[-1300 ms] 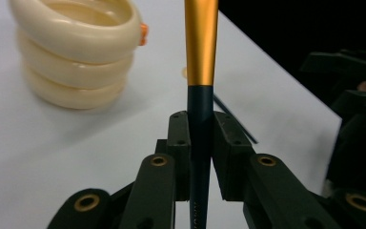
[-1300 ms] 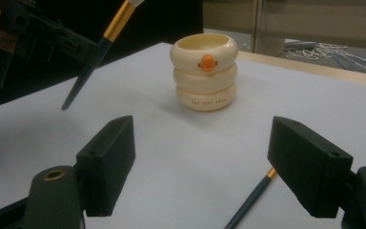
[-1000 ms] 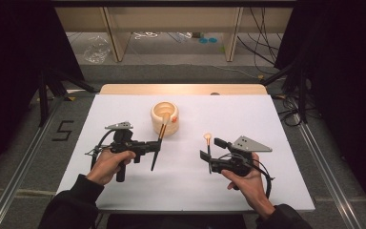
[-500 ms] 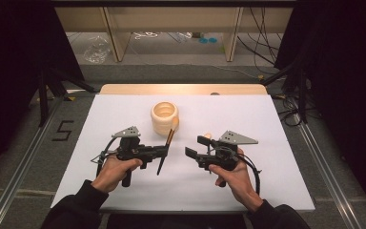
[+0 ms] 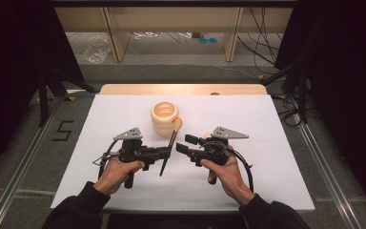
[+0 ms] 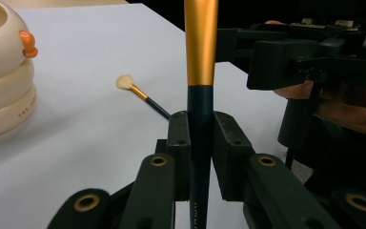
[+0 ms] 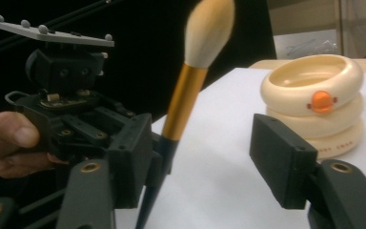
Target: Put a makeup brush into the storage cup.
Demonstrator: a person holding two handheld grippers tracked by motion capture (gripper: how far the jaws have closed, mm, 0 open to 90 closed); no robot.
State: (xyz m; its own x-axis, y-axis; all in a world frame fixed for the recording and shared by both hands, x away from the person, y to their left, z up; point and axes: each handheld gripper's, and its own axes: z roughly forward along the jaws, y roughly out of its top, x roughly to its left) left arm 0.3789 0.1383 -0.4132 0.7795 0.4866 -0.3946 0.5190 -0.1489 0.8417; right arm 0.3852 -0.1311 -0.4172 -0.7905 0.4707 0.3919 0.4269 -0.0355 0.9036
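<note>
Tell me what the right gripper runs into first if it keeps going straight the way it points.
Most likely the large brush clamped upright in the left gripper. The right gripper points at it, jaws open and just closing with nothing between them. Depth is hard to judge.

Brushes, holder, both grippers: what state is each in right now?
Large brush: clamped in the left gripper, bristles up, tilted.
Small brush: lying flat on the table, loose.
Ringed cream holder: upright, mouth open; inside looks empty.
Left gripper: jaws shut on the large brush's dark handle.
Right gripper: jaws open, just been closing, beside the large brush's handle, nothing gripped.
</note>
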